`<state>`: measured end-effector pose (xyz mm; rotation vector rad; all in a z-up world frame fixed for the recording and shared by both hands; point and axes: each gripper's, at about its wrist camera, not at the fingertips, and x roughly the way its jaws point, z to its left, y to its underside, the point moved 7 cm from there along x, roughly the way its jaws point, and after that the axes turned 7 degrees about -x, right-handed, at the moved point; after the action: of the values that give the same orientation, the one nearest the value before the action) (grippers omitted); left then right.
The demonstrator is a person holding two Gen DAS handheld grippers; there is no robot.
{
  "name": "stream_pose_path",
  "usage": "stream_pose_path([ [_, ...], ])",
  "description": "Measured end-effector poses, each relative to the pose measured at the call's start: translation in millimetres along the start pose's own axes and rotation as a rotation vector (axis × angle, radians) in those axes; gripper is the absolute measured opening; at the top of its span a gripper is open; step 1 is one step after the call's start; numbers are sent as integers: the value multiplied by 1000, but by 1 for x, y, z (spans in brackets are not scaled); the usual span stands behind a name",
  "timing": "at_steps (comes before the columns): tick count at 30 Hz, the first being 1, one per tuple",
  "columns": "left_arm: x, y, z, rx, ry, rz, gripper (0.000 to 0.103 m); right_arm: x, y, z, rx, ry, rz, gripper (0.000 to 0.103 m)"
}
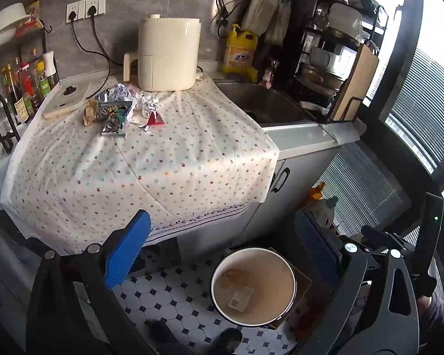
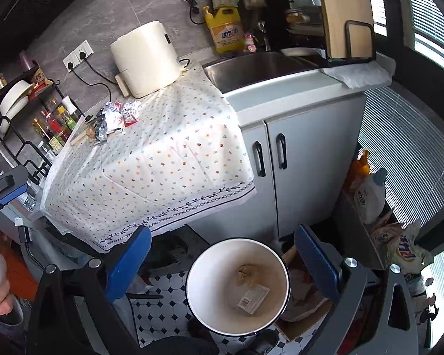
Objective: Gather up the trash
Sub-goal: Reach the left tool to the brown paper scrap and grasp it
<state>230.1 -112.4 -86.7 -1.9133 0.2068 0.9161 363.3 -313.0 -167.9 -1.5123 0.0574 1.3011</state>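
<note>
The job looked barely begun. The bin [image 1: 253,287] stood on the tiled floor below the counter and held only a labelled packet [image 2: 253,298] and a brown crumpled scrap [image 2: 245,273]. The pile of wrappers [image 1: 121,108] lay on the dotted cloth [image 1: 151,162] near the air fryer [image 1: 168,54], untouched. The left gripper [image 1: 222,254] and right gripper [image 2: 222,260] both hung spread wide and empty above the bin, so nearly all the trash was left to gather
</note>
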Motion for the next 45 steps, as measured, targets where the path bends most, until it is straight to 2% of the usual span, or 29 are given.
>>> stream_pose_path([
  [5, -7, -12, 25, -57, 8, -40, 97, 4, -20, 27, -55, 15, -40, 95],
  [8, -9, -22, 44, -69, -2, -104, 97, 11, -31, 43, -68, 26, -56, 95],
  [13, 2, -47, 91, -101, 10, -153, 97, 31, -58, 59, -55, 88, -87, 95],
  [16, 17, -64, 119, -98, 27, -138, 97, 50, -74, 71, -24, 119, -81, 95],
  [19, 38, -83, 148, -127, 25, -69, 97, 67, -94, 93, -13, 125, -83, 95],
  [21, 46, -98, 165, -136, 47, -71, 97, 80, -109, 113, -32, 127, -96, 95],
  [24, 62, -116, 191, -126, 27, -65, 97, 104, -127, 137, -39, 117, -88, 95],
  [28, 81, -136, 216, -113, 53, -53, 97, 129, -150, 160, -28, 118, -88, 95],
  [35, 123, -148, 248, -57, 90, 13, 97, 165, -170, 192, -38, 124, -60, 95],
  [39, 146, -156, 267, -59, 92, 36, 97, 184, -176, 208, -27, 97, -39, 95],
  [41, 158, -160, 277, -63, 92, 44, 94, 193, -179, 217, -36, 88, -24, 91],
  [45, 183, -174, 295, -60, 86, 66, 79, 209, -184, 234, -44, 54, 11, 82],
])
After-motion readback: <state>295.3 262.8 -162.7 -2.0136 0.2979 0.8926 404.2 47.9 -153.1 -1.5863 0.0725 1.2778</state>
